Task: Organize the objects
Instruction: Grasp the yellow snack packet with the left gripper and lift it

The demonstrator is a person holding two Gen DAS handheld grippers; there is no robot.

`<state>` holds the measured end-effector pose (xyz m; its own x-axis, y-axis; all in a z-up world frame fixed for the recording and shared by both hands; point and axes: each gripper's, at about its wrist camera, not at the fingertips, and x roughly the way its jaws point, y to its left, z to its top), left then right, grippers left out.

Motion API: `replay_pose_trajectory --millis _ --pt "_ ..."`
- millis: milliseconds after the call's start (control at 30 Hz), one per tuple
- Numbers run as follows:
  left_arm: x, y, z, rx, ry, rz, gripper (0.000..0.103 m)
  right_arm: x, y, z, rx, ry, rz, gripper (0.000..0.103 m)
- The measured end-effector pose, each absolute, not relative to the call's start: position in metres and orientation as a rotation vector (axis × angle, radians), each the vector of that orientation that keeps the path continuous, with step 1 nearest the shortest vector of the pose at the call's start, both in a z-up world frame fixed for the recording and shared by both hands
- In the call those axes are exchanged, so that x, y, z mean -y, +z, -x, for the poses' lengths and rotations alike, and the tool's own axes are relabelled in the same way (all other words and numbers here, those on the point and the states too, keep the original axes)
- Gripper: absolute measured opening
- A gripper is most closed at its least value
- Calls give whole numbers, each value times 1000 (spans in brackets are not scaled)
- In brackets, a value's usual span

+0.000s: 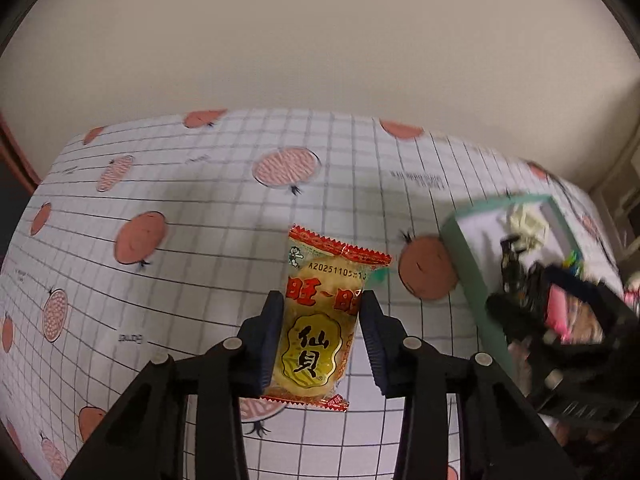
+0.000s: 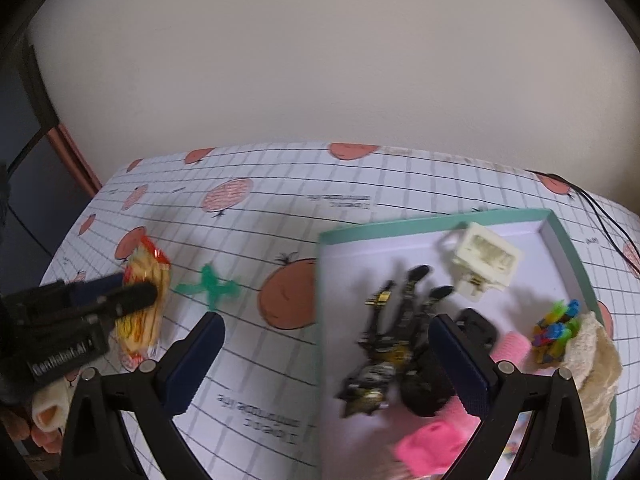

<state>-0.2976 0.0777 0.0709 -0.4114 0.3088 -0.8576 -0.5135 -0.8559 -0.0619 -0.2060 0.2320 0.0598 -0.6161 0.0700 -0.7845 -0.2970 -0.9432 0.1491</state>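
**Fingers clamp snack packet lengthwise above the tablecloth**

Fingers of the left gripper (image 1: 322, 340) press both long sides of a yellow rice-cracker packet (image 1: 320, 320), held at lower centre of the left wrist view. Its long axis runs bottom to top of that frame, tilted slightly right, with the red crimped end pointing away from the camera. Beyond it lies the grid tablecloth (image 1: 200, 200) printed with orange fruit. At right, blurred, sits the teal tray (image 1: 468, 264).

Right gripper (image 2: 326, 356) stands spread wide, holding nothing, over the tray's left wall (image 2: 320, 280). Inside lie a black-and-yellow toy (image 2: 384, 344), a white plastic piece (image 2: 486, 258), pink items (image 2: 430, 446) and colourful pegs (image 2: 556, 330). A green toy (image 2: 212, 284) rests on the cloth at centre left.
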Motion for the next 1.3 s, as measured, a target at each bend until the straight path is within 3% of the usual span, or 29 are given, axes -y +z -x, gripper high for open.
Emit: replay_pose_trajectory --millis 300,600,1100,1300 --pt "-29 83 318 -78 2421 1335 40 -181 66 241 -257 2710 1326 96" --pt "9 80 332 93 2481 1355 40 -147 36 281 -42 2638 1488 88" --pt "20 69 340 183 2466 1374 40 -135 7 308 -130 2584 1562 86" --pt "18 71 338 195 2457 1361 40 -137 11 312 -176 2585 1561 73"
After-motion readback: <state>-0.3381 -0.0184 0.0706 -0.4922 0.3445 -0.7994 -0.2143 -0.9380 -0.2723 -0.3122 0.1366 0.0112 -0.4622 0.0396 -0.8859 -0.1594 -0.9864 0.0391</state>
